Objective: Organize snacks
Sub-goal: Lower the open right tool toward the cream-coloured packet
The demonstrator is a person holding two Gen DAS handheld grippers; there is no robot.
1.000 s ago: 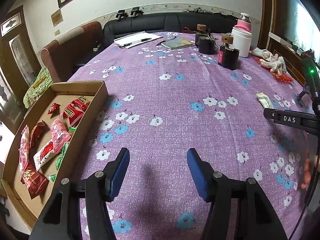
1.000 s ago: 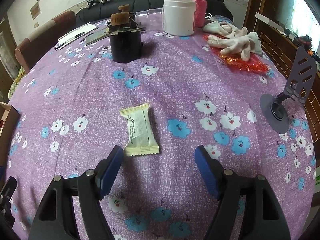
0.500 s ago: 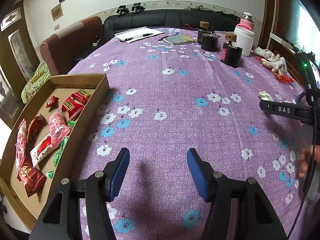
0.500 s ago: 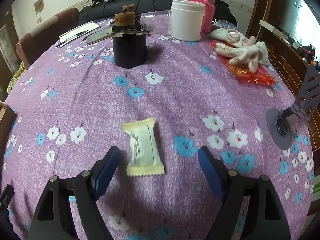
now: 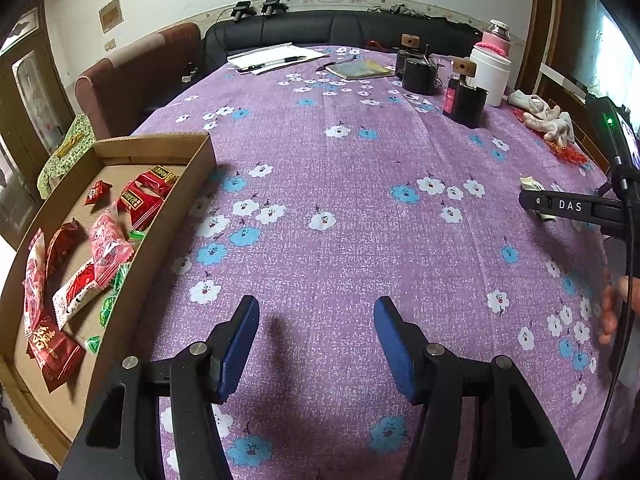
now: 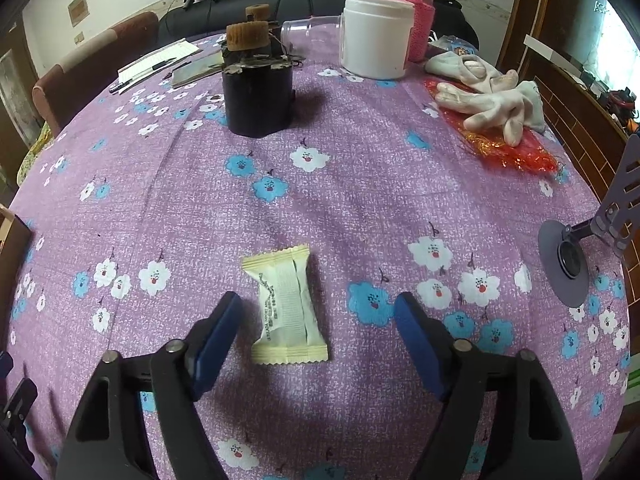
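Observation:
A pale yellow snack packet [image 6: 286, 304] lies flat on the purple flowered tablecloth [image 6: 360, 200]. My right gripper [image 6: 317, 304] hangs over it with the packet between the blue pads, nearer the left one. Its jaws are closing, but neither pad touches the packet. My left gripper [image 5: 316, 308] stands open above bare cloth, holding nothing. To its left is a cardboard tray [image 5: 188, 184] with several red, pink and green snack packets [image 5: 106, 244]. In the left wrist view the same yellow packet [image 5: 530, 182] peeks out behind the right gripper's black bar [image 5: 568, 206].
A black jar with a cork lid [image 6: 258, 96], a white tub [image 6: 376, 36], white gloves [image 6: 488, 100] on a red bag [image 6: 504, 148] and papers [image 6: 156, 64] sit at the far side. A grey phone stand [image 6: 568, 264] stands right. A hand [image 5: 612, 308] shows at the edge.
The right gripper has come forward over the yellow packet, which now lies between its fingers instead of ahead of them. The left gripper has stayed in place.

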